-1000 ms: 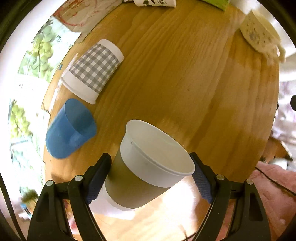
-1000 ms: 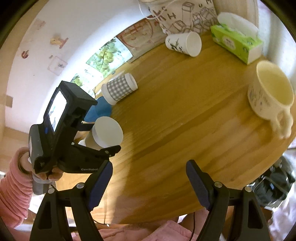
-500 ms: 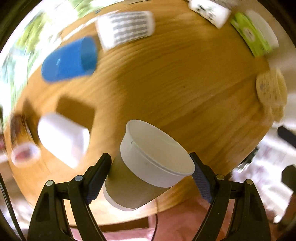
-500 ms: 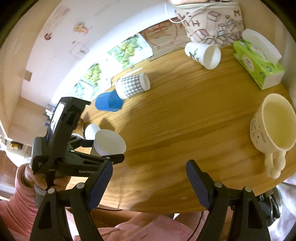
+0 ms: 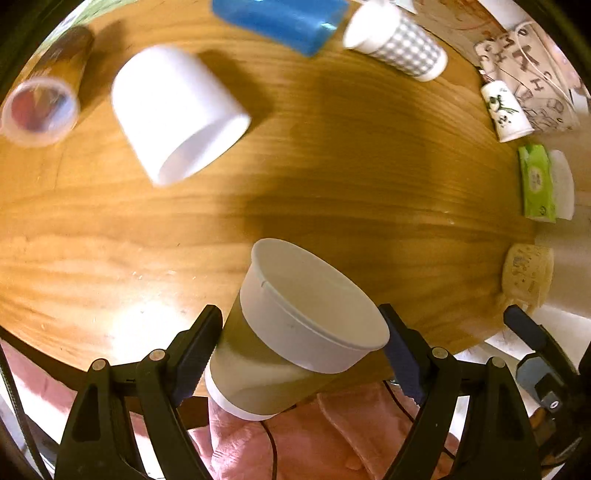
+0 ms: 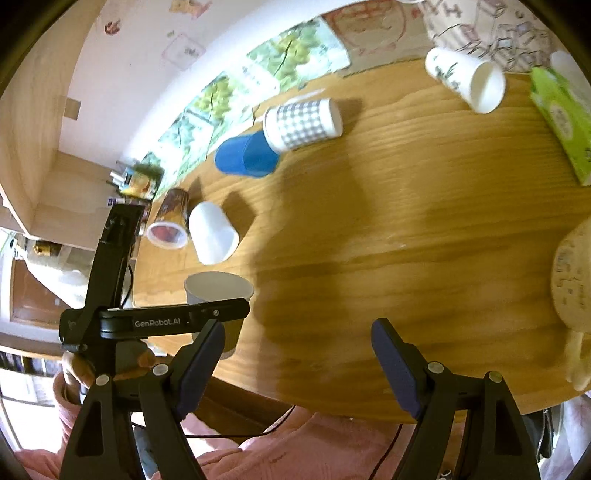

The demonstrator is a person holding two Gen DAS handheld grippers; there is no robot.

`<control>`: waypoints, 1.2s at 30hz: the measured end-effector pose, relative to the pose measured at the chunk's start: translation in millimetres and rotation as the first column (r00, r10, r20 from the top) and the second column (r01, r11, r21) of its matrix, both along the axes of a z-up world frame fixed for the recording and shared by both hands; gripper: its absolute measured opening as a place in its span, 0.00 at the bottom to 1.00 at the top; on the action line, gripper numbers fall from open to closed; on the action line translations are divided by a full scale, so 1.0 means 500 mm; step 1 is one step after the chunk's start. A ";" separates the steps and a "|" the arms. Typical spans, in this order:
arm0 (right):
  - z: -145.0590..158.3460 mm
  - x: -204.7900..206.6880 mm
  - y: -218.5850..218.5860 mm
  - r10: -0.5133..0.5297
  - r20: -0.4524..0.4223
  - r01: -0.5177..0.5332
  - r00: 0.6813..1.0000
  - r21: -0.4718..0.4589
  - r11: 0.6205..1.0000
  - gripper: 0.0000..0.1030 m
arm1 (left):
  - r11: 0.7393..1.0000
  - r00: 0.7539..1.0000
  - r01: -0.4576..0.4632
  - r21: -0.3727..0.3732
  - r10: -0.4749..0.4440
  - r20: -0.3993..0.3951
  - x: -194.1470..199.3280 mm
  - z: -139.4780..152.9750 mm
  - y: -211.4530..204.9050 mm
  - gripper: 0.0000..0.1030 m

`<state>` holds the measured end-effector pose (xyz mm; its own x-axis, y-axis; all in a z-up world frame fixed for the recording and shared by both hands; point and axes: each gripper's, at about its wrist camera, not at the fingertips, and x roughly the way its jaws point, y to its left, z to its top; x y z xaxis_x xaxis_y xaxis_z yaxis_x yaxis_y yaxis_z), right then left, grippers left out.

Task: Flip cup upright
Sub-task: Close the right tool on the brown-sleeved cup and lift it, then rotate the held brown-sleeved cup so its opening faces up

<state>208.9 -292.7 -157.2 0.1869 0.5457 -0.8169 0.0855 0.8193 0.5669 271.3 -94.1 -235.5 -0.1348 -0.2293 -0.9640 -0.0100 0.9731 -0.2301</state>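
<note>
My left gripper (image 5: 301, 347) is shut on a white paper cup with a brown sleeve (image 5: 295, 328). It holds the cup in the air above the near edge of the round wooden table (image 5: 332, 177), mouth tilted up. In the right wrist view the same cup (image 6: 218, 295) sits mouth up in the left gripper at the table's left edge. My right gripper (image 6: 297, 354) is open and empty above the near table edge.
Several cups lie on their sides: a plain white one (image 5: 173, 110), a blue one (image 5: 280, 18), a checked one (image 5: 399, 44), a leaf-print one (image 5: 506, 110), a clear-lidded one (image 5: 40, 99). A green tissue pack (image 5: 535, 181) and cream mug (image 5: 528, 273) sit at the right.
My left gripper has swung with the cup in it, so its view now sweeps the table from the left side. The right gripper has pulled back a little.
</note>
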 end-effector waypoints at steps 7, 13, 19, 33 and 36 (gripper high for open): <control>-0.016 0.009 0.033 0.086 -0.055 -0.086 0.995 0.016 0.996 0.80 | 0.990 0.992 -0.127 -0.066 0.126 -0.027 -0.052 -0.041 0.006 0.84; -0.030 0.014 0.073 0.166 -0.090 -0.165 0.982 0.015 0.986 0.80 | 0.985 0.989 -0.146 -0.092 0.144 -0.029 -0.063 -0.051 0.007 0.84; -0.048 -0.003 0.126 0.250 -0.115 -0.249 0.961 0.021 0.968 0.80 | 0.980 0.986 -0.165 -0.112 0.162 -0.034 -0.065 -0.049 0.032 0.85; -0.112 -0.011 0.192 0.296 -0.168 -0.293 0.940 0.043 0.955 0.80 | 0.975 0.987 -0.159 -0.154 0.158 -0.022 -0.061 -0.061 0.030 0.86; -0.123 -0.005 0.191 0.285 -0.174 -0.280 0.943 0.057 0.958 0.80 | 0.971 0.986 -0.166 -0.173 0.163 -0.028 -0.062 -0.064 0.035 0.86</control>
